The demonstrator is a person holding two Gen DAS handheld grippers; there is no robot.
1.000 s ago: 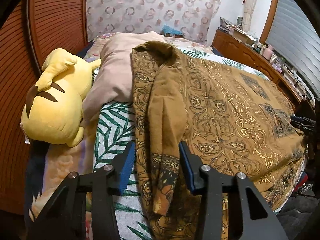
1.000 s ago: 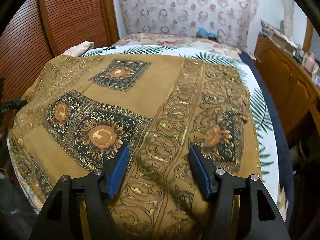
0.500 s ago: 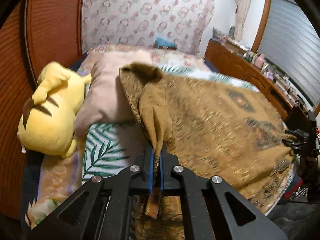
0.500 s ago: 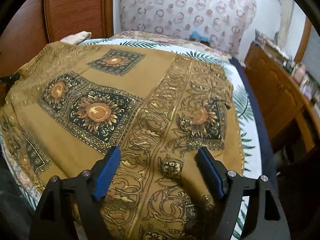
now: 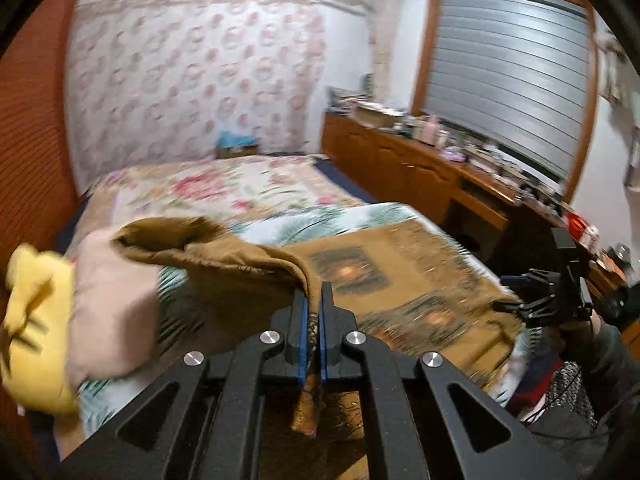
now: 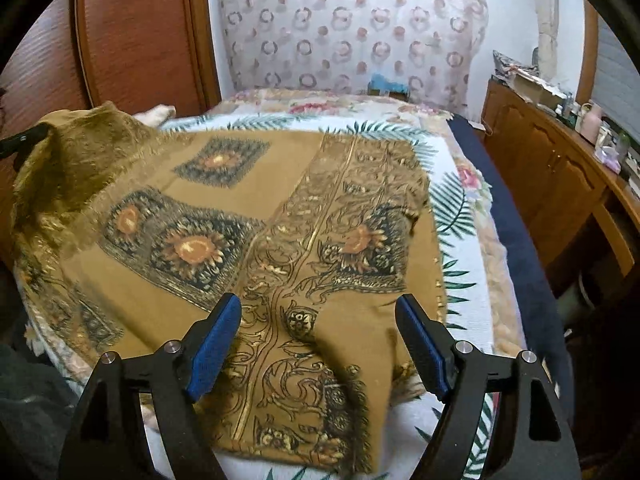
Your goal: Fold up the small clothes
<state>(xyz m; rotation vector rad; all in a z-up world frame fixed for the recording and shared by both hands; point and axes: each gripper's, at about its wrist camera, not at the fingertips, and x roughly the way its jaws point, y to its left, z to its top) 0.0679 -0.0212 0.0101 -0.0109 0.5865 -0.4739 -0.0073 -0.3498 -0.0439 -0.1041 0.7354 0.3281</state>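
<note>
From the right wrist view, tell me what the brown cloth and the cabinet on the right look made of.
Brown cloth: thin woven fabric, likely cotton or a blend; matte, with a shiny gold-looking print and a fringed edge, and it drapes softly. Cabinet: wood or wood veneer, glossy reddish brown, with panelled doors.

The brown scarf is thin woven cloth, matt, with glinting gold print and a frayed edge at lower centre. Both grippers, left gripper and right gripper, are matt black plastic with ribbed blue pads and bright metal screws. The wardrobe, upper left, is ribbed semi-gloss wood. The bedspread is textured cloth.
</note>
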